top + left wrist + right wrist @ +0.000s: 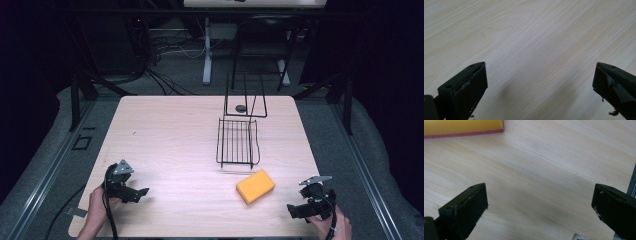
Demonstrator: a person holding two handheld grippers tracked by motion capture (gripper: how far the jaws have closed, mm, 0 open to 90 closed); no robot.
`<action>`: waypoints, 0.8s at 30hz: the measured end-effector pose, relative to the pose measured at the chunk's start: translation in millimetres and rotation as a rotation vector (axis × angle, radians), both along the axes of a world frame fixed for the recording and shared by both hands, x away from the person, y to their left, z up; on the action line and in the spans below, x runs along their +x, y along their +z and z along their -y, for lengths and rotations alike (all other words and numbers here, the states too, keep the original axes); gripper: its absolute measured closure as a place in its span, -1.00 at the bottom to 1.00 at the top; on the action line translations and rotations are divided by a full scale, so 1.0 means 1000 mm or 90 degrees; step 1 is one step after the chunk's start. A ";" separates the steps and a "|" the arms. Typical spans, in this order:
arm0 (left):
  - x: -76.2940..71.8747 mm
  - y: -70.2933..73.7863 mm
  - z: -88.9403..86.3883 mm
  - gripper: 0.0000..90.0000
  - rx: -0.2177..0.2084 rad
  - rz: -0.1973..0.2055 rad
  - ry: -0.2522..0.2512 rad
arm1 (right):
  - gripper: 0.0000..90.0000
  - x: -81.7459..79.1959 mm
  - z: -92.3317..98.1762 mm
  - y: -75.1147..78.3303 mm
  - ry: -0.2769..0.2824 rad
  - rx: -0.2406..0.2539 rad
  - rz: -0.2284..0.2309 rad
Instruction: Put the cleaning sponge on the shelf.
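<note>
The work is at its very start: nothing is grasped. The yellow sponge lies flat on the desk, lower right of centre, just below the black wire rack. The right claw, jaws wide and empty, rests at the lower right, nearest to it. The left claw is also wide and empty. Next, probably, the right claw must travel up-left and straddle the sponge.

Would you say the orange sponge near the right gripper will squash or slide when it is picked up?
The orange sponge looks like a soft foam block, so it probably compresses between the jaws and weighs little. It lies flat on the smooth wooden table, so a sideways push would likely slide it rather than tip or roll it.
</note>
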State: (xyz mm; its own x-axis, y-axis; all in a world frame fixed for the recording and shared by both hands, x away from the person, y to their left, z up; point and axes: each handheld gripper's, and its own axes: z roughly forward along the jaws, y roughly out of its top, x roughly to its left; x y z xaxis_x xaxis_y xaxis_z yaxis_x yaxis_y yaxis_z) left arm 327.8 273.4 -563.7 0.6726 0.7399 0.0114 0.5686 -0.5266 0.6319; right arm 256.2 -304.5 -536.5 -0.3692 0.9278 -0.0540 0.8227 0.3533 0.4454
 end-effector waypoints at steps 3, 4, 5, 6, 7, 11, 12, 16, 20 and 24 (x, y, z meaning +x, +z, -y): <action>0.000 0.000 0.000 -1.00 -0.006 0.000 0.003 | -1.00 0.001 -0.002 0.003 0.004 0.009 0.004; 0.000 0.000 -0.001 -1.00 -0.006 0.000 0.003 | -1.00 0.001 -0.003 0.003 0.006 0.010 0.006; 0.000 0.000 -0.001 -1.00 -0.008 0.002 0.002 | -1.00 0.002 -0.004 0.004 0.009 0.012 0.007; 0.000 0.000 -0.001 -1.00 -0.008 0.002 0.002 | -1.00 0.002 -0.006 0.005 0.011 0.011 0.011; 0.000 0.000 -0.001 -1.00 -0.008 0.004 0.002 | -1.00 0.002 -0.006 0.005 0.011 0.011 0.011; 0.000 0.000 0.000 -1.00 -0.012 0.005 0.002 | -1.00 0.003 -0.011 0.013 0.017 0.030 0.037; 0.000 0.000 0.000 -1.00 -0.012 0.005 0.002 | -1.00 0.003 -0.012 0.015 0.017 0.036 0.041; -0.001 0.000 0.000 -1.00 -0.011 0.006 0.002 | -1.00 0.008 -0.016 0.019 0.030 0.067 0.040; -0.001 0.000 0.001 -1.00 -0.007 0.008 0.000 | -1.00 0.013 -0.020 0.022 0.039 0.086 0.047; -0.001 -0.001 0.002 -1.00 -0.004 0.012 0.000 | -1.00 0.019 -0.025 0.021 0.048 0.100 0.044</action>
State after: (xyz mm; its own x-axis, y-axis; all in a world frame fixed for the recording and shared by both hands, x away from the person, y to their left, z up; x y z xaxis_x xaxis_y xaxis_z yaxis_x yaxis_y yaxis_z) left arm 326.7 271.2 -564.5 0.6721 0.7402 0.0202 0.5565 -0.5228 0.6458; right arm 275.6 -279.0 -515.7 -0.4386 0.8966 0.0614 0.7617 0.3347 0.5548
